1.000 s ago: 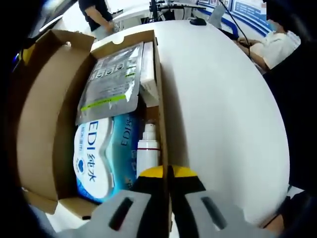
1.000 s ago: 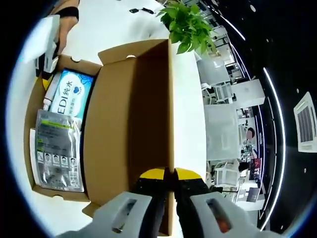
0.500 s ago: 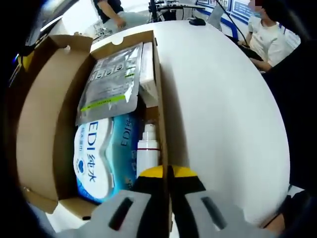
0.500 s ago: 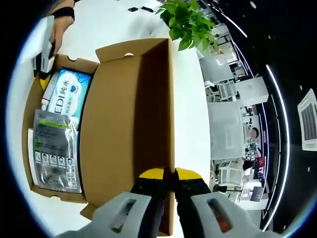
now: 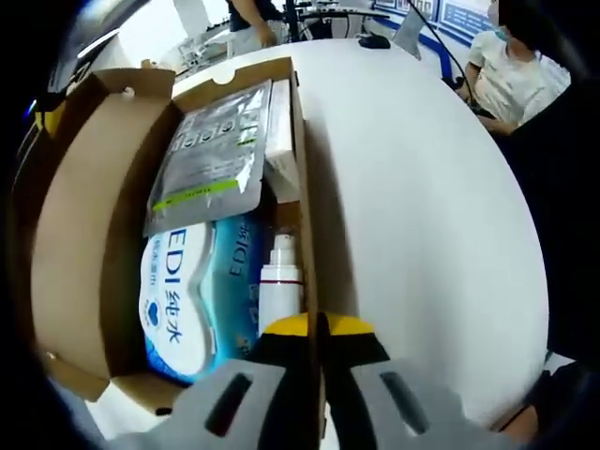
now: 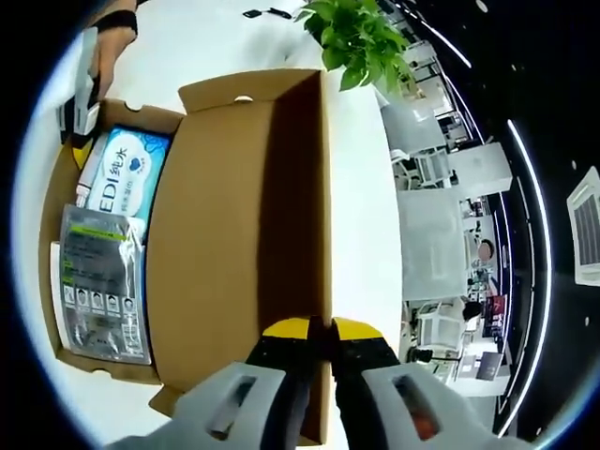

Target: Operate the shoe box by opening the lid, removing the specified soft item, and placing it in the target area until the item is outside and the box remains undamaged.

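Note:
The brown cardboard shoe box stands open on a white round table [image 5: 422, 206]. My left gripper [image 5: 317, 328] is shut on the box's right side wall [image 5: 305, 187]. My right gripper [image 6: 323, 330] is shut on the free edge of the lid [image 6: 234, 216], held swung back; the lid [image 5: 75, 216] rises at the box's left. Inside lie a soft blue wipes pack [image 5: 187, 300], a grey foil pouch [image 5: 211, 159], a white bottle [image 5: 279, 281] and a white carton [image 5: 281, 141]. From above, the wipes pack [image 6: 117, 173] sits beyond the pouch [image 6: 94, 281], next to the left gripper [image 6: 77, 108].
A green potted plant [image 6: 361, 42] stands on the table beyond the lid. A seated person [image 5: 511, 80] is at the table's far right edge, another stands at the far end. Bare tabletop lies to the right of the box.
The lid has tipped a little further back in the right gripper view. Both grippers keep their holds. The people in the background have shifted.

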`<state>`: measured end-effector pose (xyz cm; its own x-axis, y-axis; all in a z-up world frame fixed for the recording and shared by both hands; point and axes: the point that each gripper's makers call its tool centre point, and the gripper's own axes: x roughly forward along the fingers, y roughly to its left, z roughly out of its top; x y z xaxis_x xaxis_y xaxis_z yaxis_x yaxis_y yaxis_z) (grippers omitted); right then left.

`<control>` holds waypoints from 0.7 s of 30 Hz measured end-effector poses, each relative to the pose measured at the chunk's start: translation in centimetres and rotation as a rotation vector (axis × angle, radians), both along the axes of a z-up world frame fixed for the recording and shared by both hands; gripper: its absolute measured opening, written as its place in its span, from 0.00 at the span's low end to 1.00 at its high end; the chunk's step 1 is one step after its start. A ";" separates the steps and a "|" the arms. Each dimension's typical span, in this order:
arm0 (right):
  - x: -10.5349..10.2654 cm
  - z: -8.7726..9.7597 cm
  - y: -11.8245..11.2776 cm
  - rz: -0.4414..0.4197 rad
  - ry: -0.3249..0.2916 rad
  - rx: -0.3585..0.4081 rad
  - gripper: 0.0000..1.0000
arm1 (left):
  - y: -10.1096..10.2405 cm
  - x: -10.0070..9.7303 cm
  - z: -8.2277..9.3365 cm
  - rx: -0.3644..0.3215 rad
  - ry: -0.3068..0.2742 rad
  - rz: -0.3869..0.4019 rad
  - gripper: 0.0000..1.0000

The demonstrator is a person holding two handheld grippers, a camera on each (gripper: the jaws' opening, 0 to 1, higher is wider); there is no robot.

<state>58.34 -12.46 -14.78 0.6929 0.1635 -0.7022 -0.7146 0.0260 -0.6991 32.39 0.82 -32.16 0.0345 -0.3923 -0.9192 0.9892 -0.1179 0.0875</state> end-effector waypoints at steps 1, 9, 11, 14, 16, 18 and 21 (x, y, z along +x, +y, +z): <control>0.1 -0.1 0.0 0.000 0.002 0.000 0.05 | 0.0 0.0 0.0 0.000 0.001 0.001 0.02; 0.7 -0.6 0.0 0.000 0.021 -0.001 0.05 | 0.0 -0.2 0.0 0.000 0.001 -0.001 0.02; 0.7 -0.6 0.0 0.002 0.024 0.001 0.05 | 0.0 -0.2 0.0 -0.001 0.001 -0.002 0.02; 0.8 -0.7 0.0 0.004 0.032 0.004 0.05 | 0.0 -0.2 0.0 -0.001 0.001 -0.003 0.02; 0.9 -0.8 0.0 0.004 0.041 0.005 0.05 | 0.0 -0.1 0.0 -0.002 0.000 -0.004 0.02; 1.0 -0.9 0.0 0.004 0.045 0.004 0.06 | 0.0 -0.1 0.0 -0.002 0.002 -0.004 0.02; 1.2 -1.2 0.0 -0.001 0.060 0.003 0.06 | 0.0 -0.1 0.0 -0.003 0.003 -0.004 0.02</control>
